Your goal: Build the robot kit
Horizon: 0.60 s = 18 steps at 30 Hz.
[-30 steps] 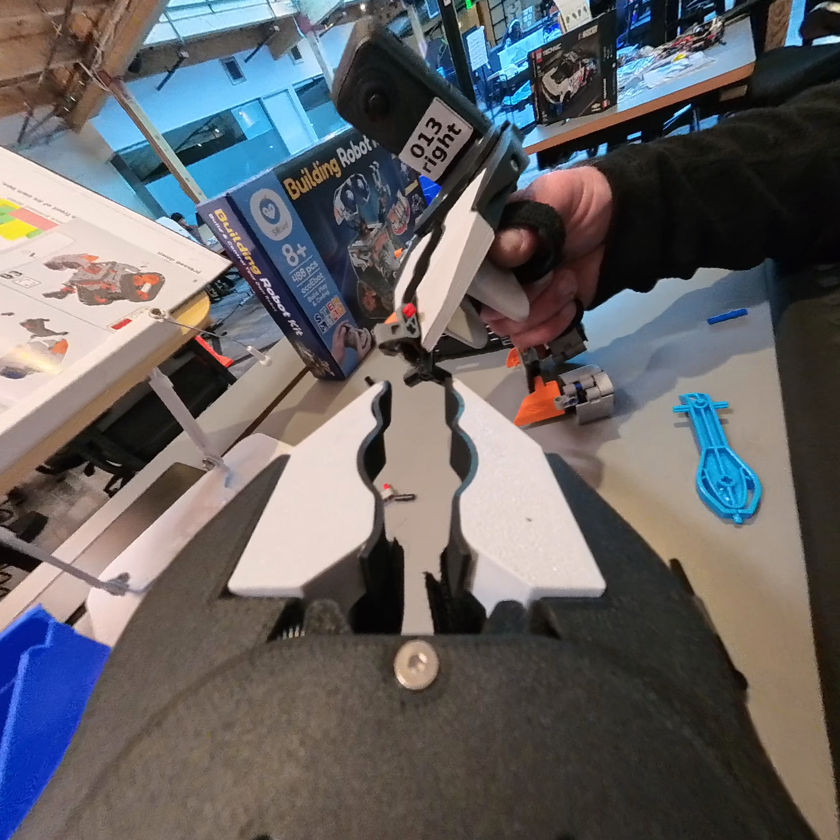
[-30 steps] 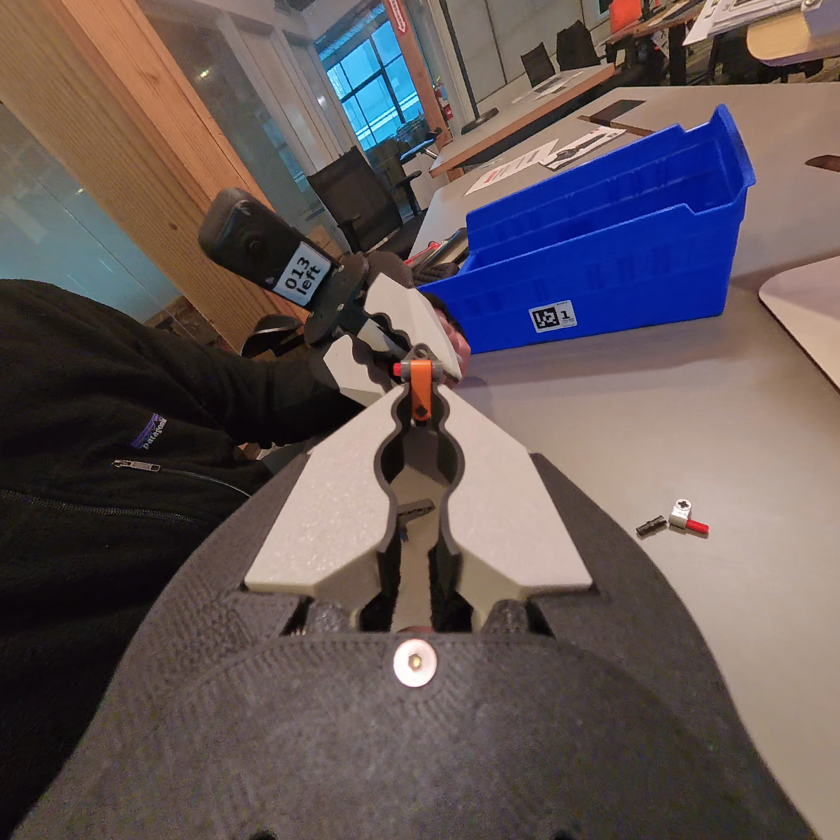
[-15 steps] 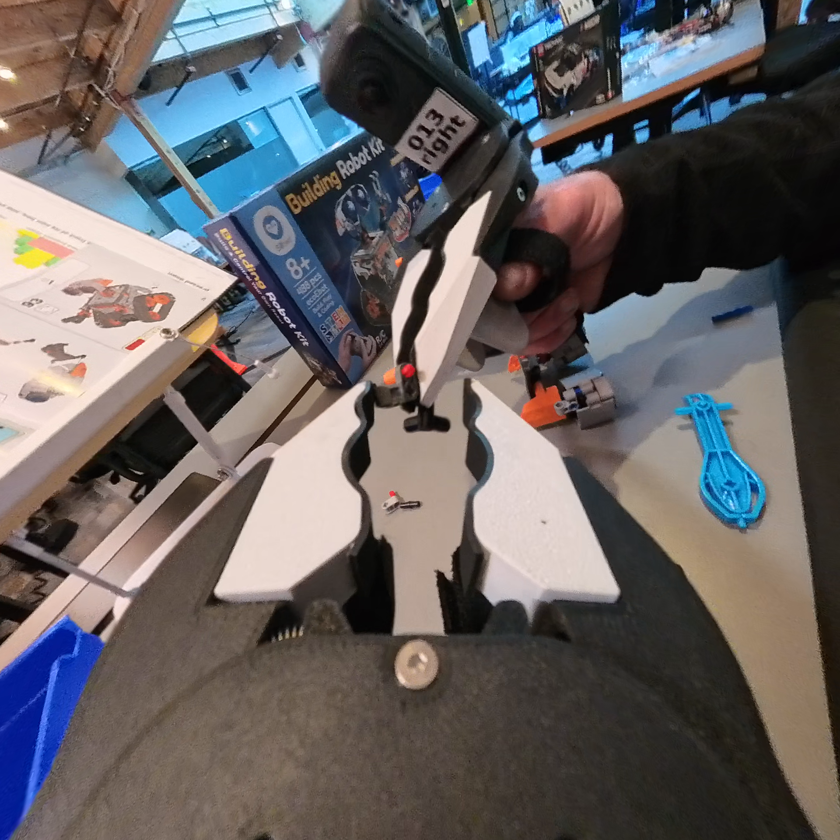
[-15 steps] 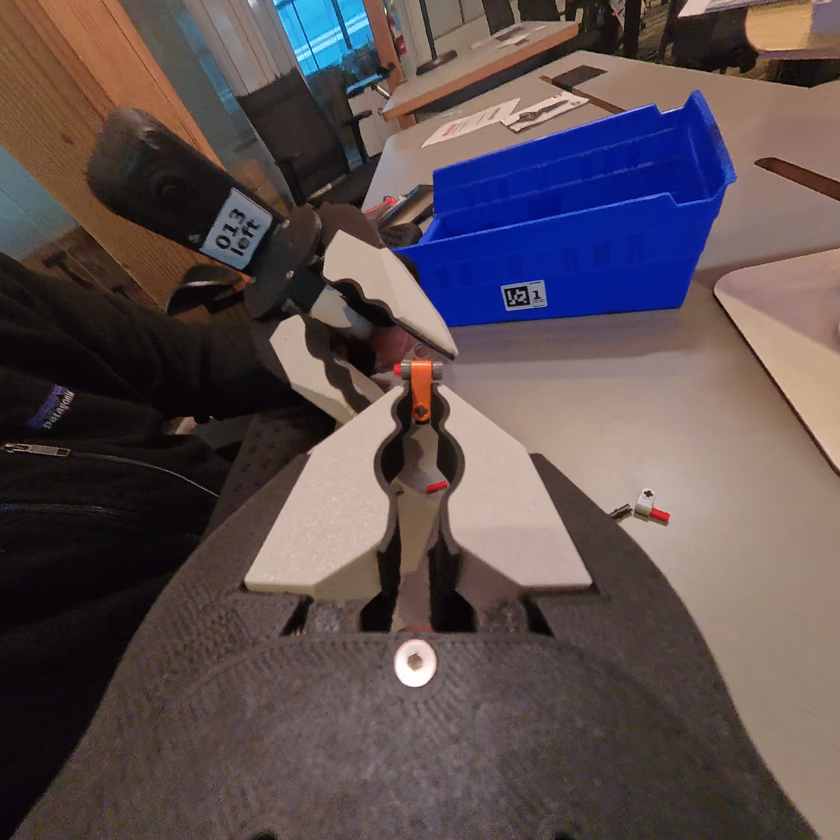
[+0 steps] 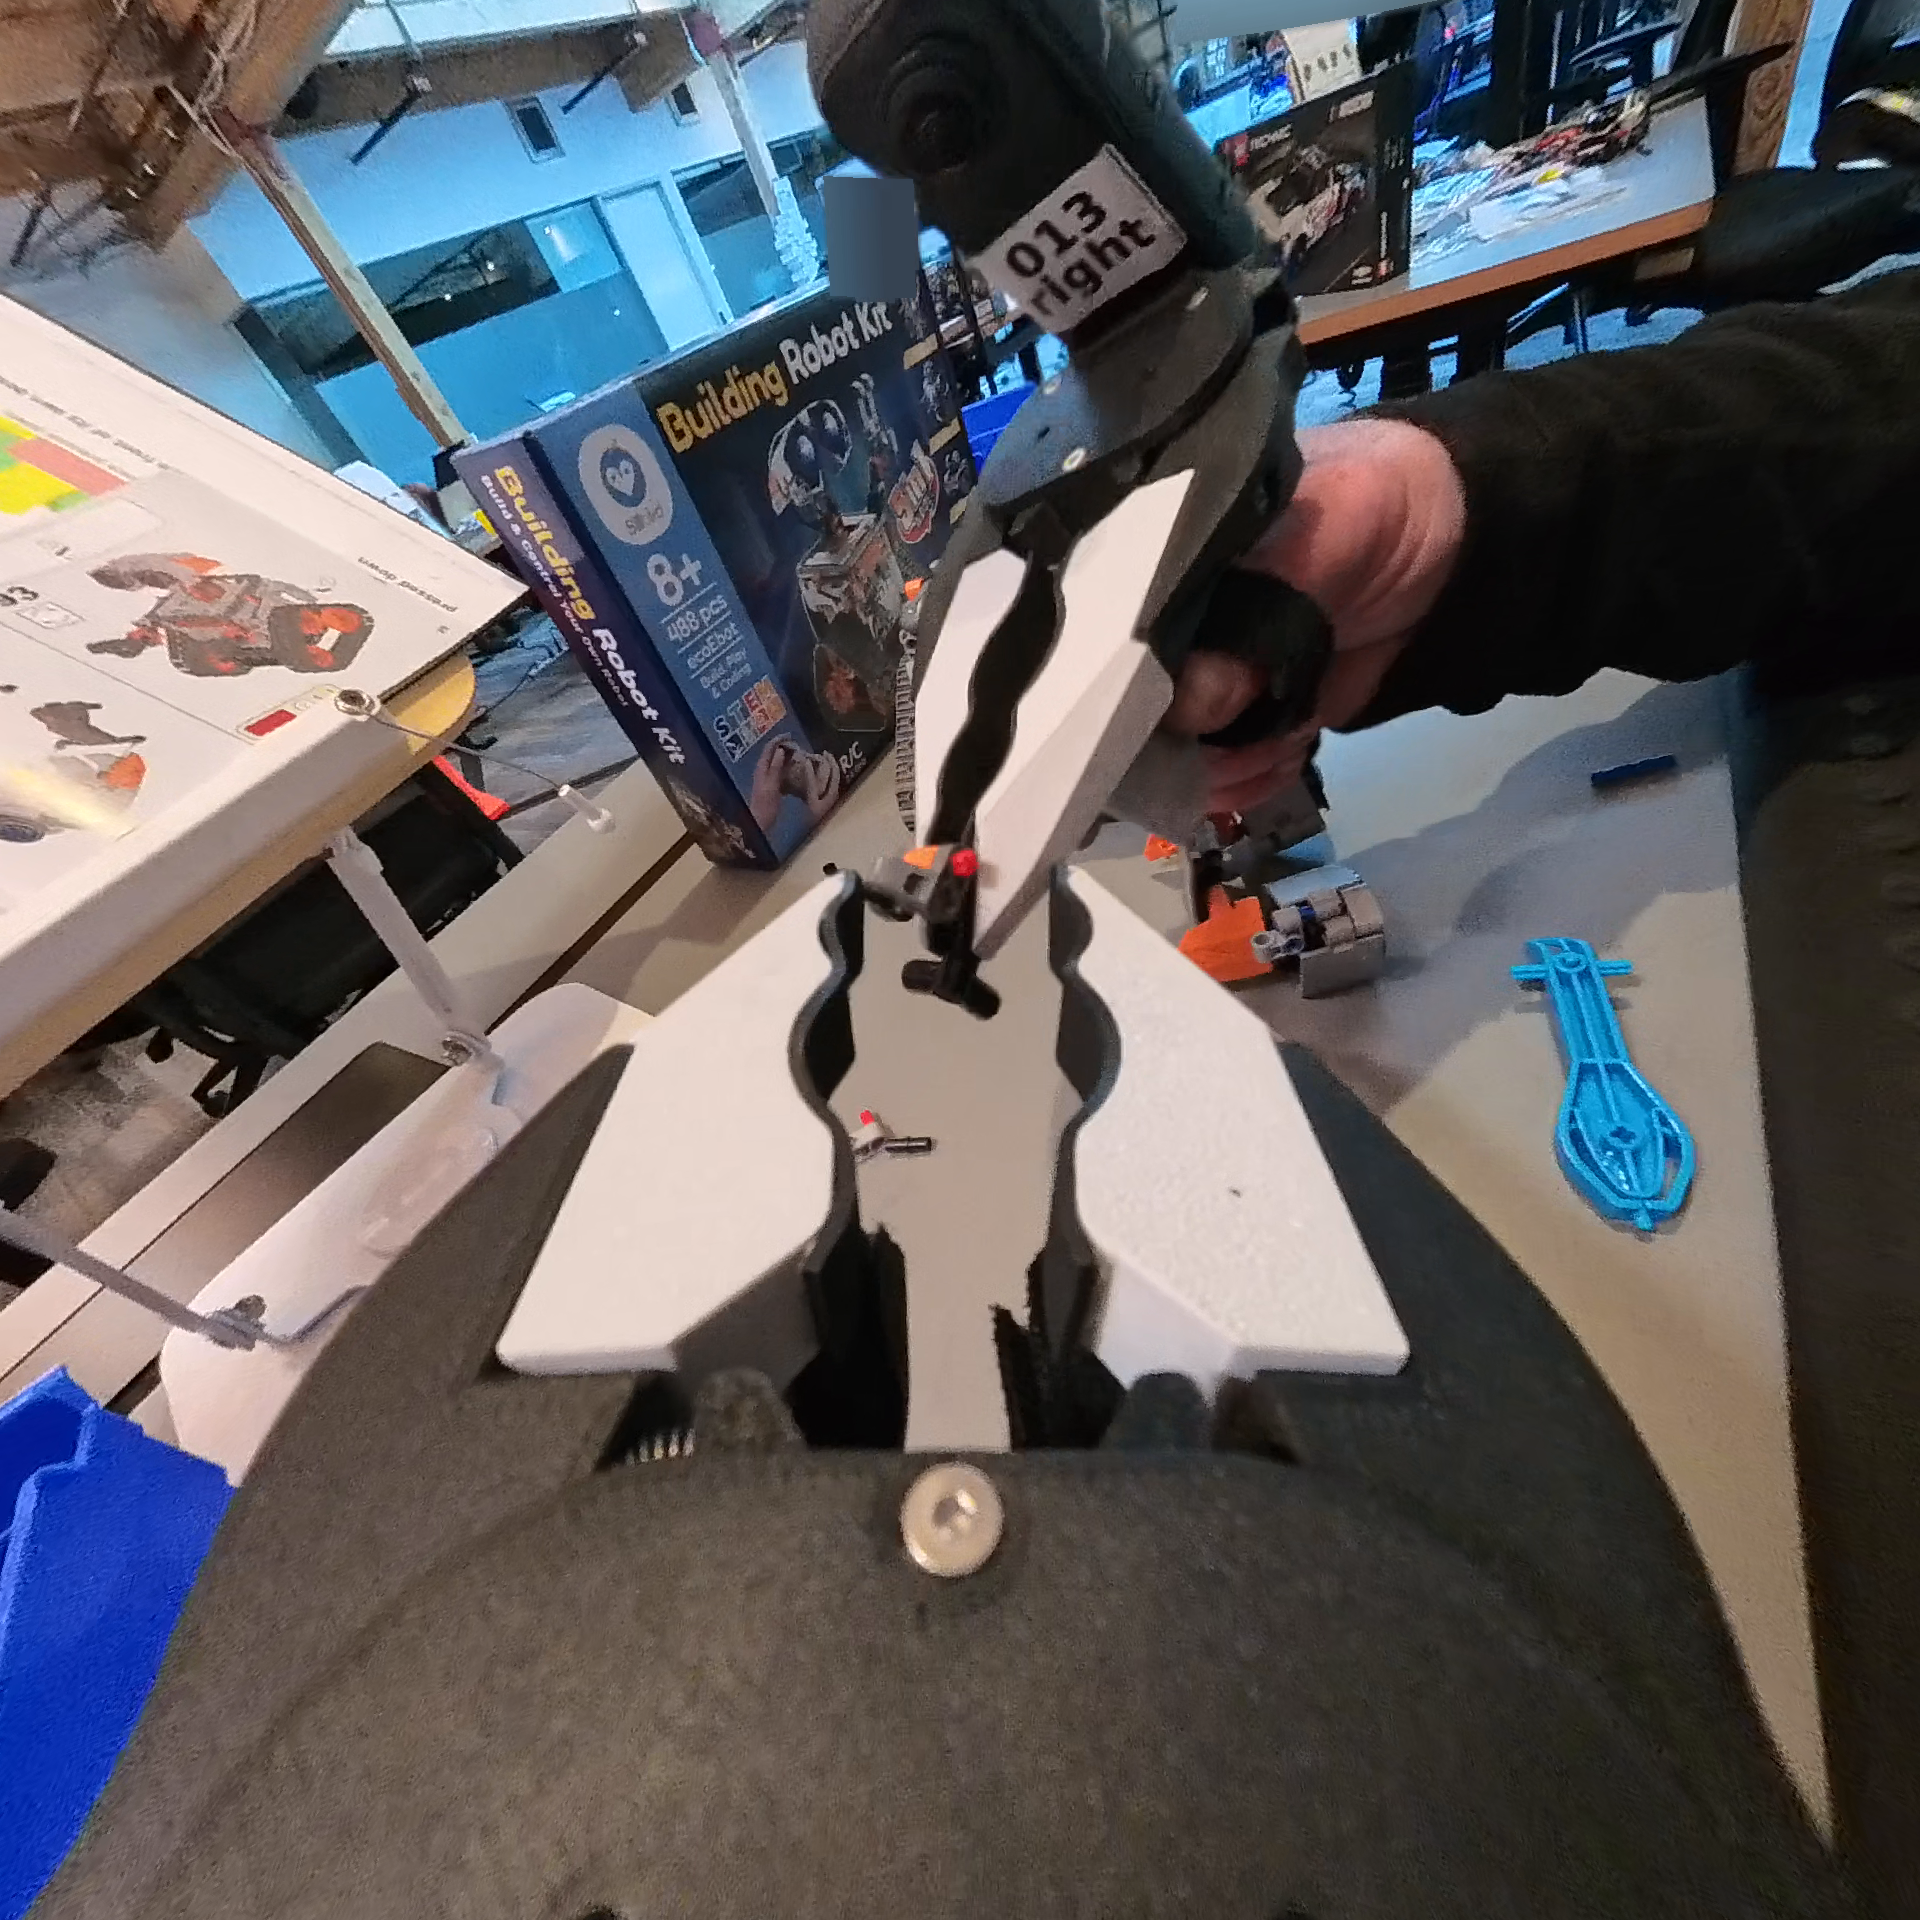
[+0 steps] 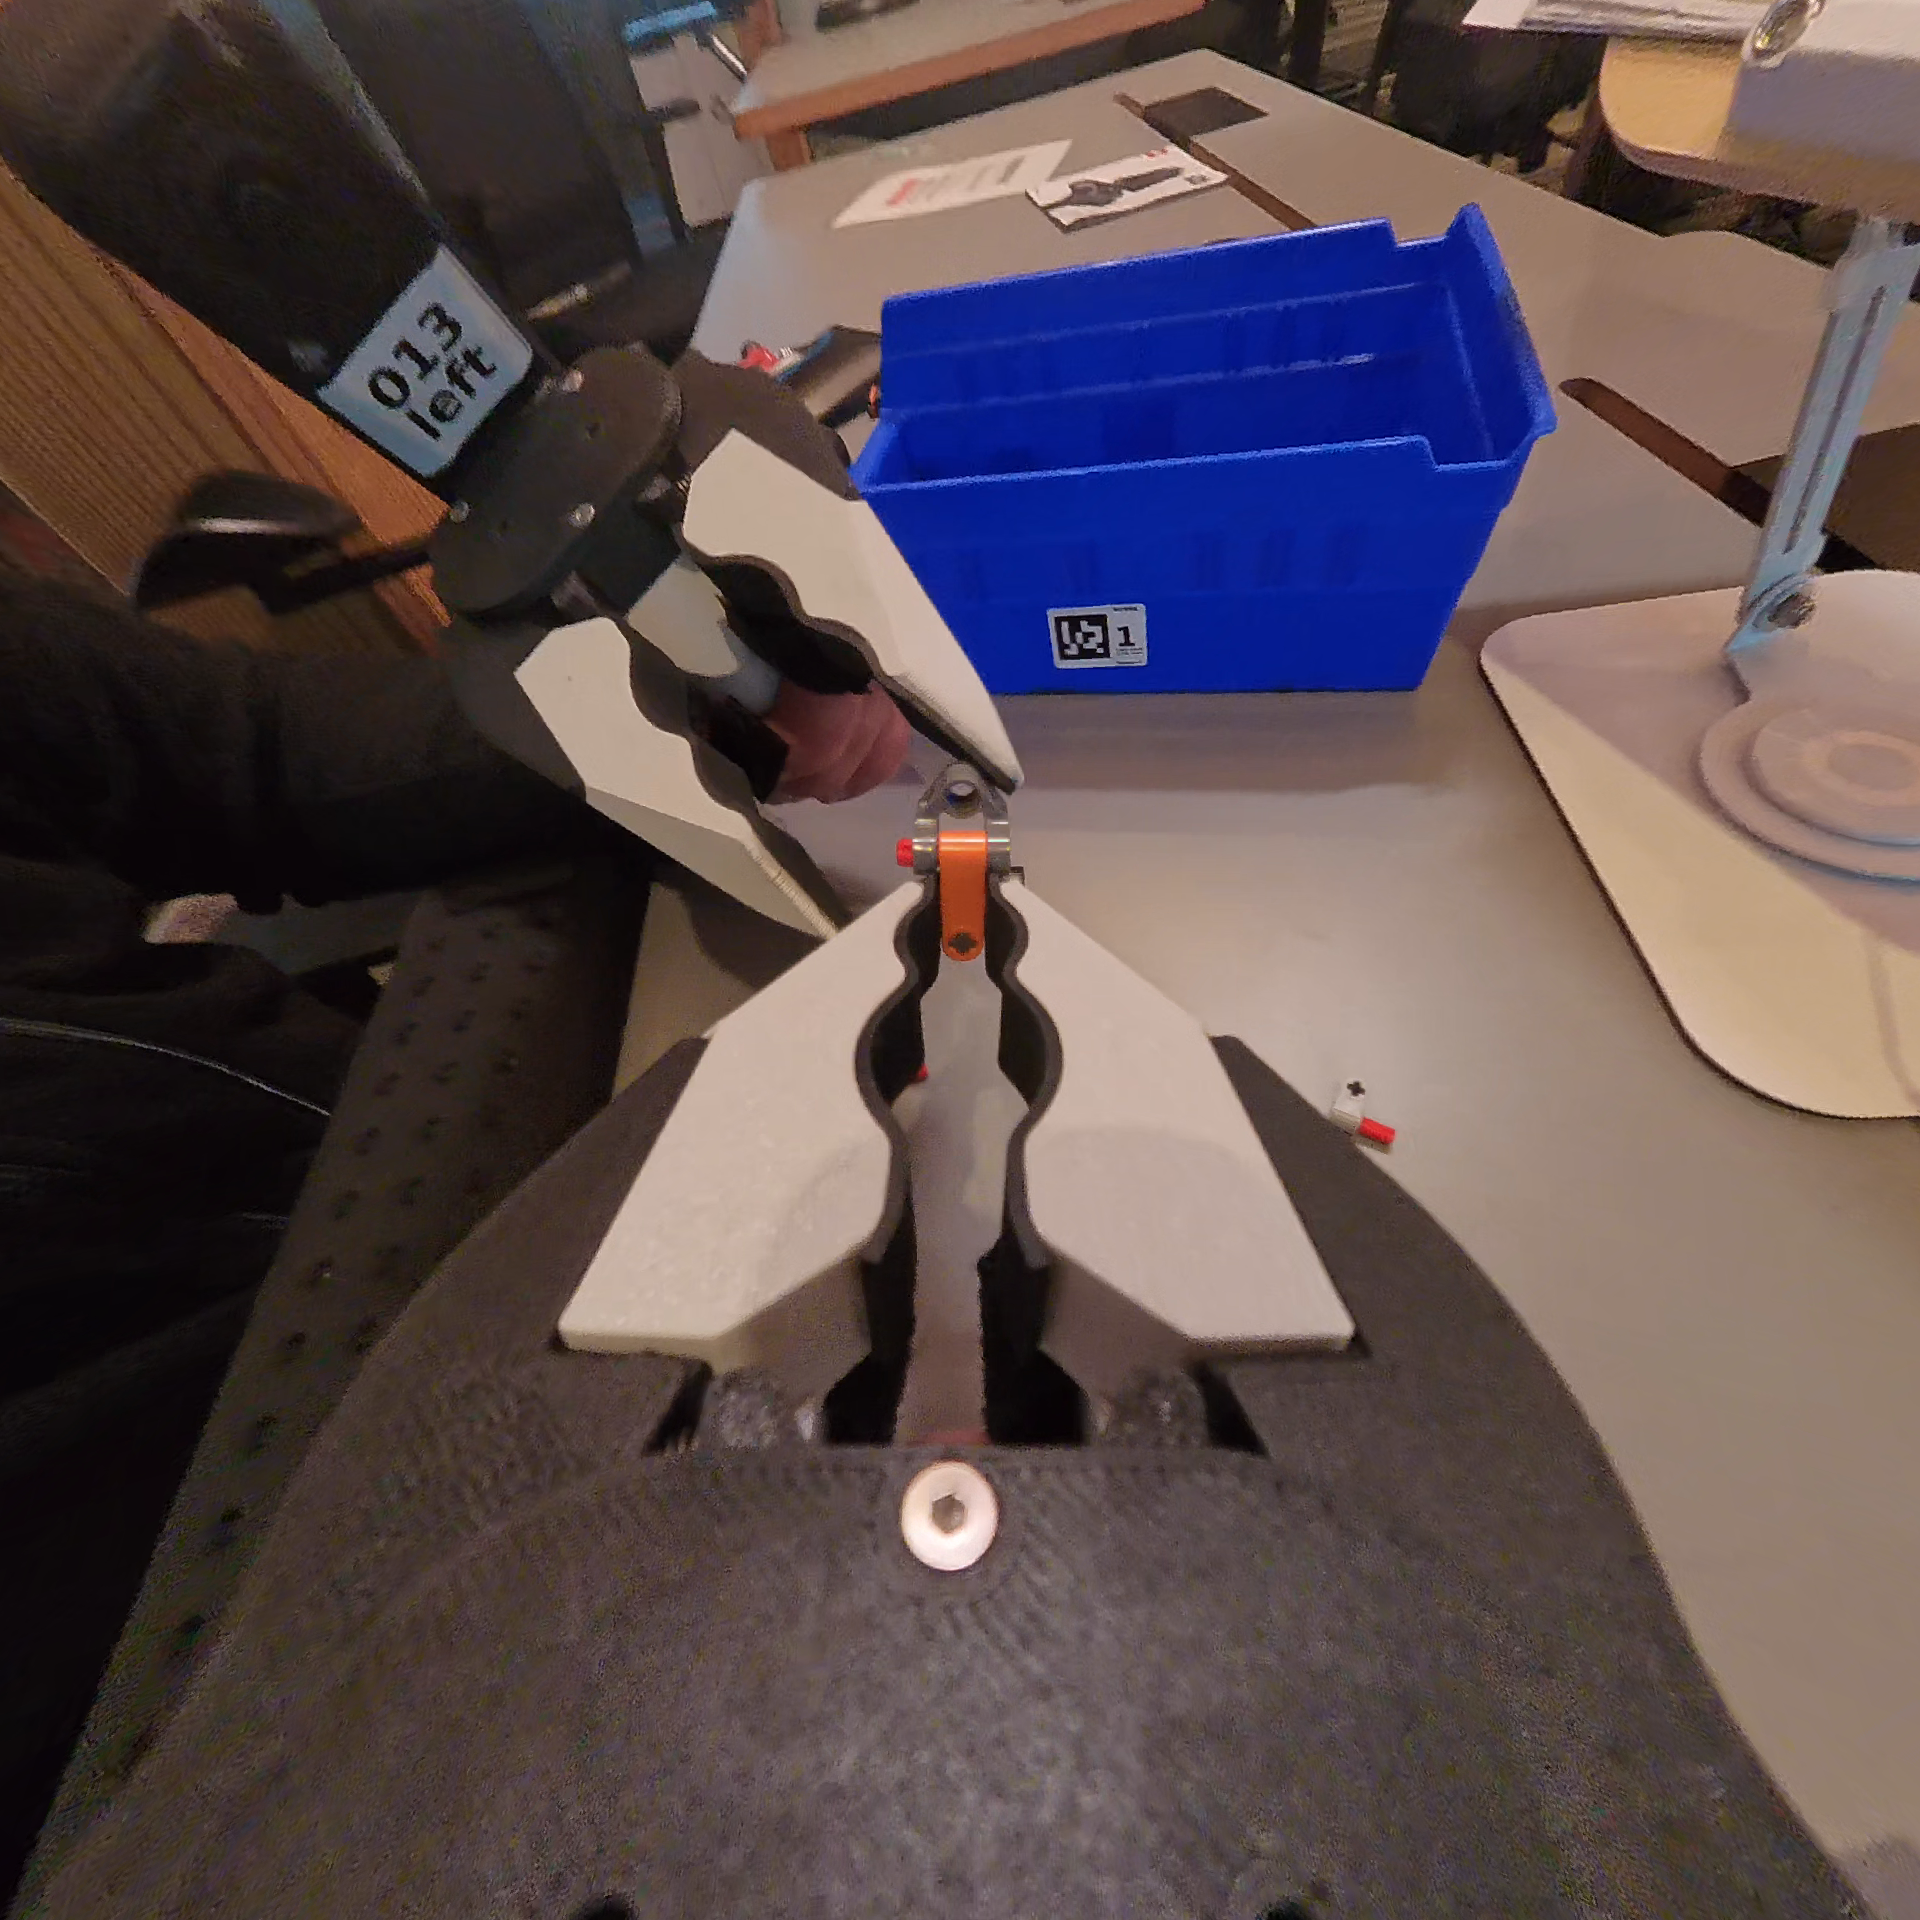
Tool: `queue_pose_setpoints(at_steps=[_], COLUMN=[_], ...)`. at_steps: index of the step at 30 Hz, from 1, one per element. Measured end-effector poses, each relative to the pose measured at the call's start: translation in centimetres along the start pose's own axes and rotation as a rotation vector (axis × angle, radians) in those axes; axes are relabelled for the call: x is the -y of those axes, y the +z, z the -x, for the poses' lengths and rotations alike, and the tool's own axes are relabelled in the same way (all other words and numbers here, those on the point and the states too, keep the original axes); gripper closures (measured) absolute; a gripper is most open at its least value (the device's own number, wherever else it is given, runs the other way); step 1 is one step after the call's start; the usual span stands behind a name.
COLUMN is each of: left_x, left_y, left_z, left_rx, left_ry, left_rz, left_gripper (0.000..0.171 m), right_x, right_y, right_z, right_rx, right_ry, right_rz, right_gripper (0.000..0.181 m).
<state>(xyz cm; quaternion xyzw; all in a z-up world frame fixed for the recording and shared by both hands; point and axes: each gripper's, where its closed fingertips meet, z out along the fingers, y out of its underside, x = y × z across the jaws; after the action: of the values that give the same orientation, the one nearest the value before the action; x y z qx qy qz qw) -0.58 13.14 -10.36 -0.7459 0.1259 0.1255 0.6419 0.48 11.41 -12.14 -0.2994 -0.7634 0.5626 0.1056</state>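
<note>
A bare stretch of grey table (image 6: pixel 1299 852) is seen in front of the blue bin (image 6: pixel 1195 520). Before that bin, a small orange brick piece (image 6: pixel 961 883) is clamped by the right gripper (image 6: pixel 961 914). The left gripper (image 5: pixel 951 904) is spread wide around that piece, grasping nothing; a tiny red pin (image 5: pixel 883 1138) lies on the table below.

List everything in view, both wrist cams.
brick assembly: 1, orange, grey and red, clamped at right gripper's tips
loose pin piece: 1, grey, red and black, on table under left gripper
bin: 1, blue, on table
kit box: 1, dark blue, standing on table
brick model: 1, orange and grey, on table
tool: 1, light blue, flat on table
instruction sheet: 1, white, on tilted stand
left gripper: open, fingers either side of assembly
right gripper: shut
</note>
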Motion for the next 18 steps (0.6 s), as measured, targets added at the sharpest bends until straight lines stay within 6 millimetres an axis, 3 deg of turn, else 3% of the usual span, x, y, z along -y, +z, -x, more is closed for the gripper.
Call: queue_pose_setpoints(at_steps=[7, 18], left_x=[0.3, 0.9], left_y=[-1.3, -2.6], left_z=[1.9, 2.5], left_rx=[-0.038, -0.028], left_ry=[-0.057, -0.070], left_rz=[-0.045, -0.082], left_gripper=[0.141, 0.163], right_x=[-0.1, -0.3], right_y=[0.2, 0.5], right_z=[0.0, 0.6], right_rx=[-0.087, -0.125], right_ry=[-0.106, -0.202], right_rz=[0.049, 0.097], right_gripper=[0.175, 0.175])
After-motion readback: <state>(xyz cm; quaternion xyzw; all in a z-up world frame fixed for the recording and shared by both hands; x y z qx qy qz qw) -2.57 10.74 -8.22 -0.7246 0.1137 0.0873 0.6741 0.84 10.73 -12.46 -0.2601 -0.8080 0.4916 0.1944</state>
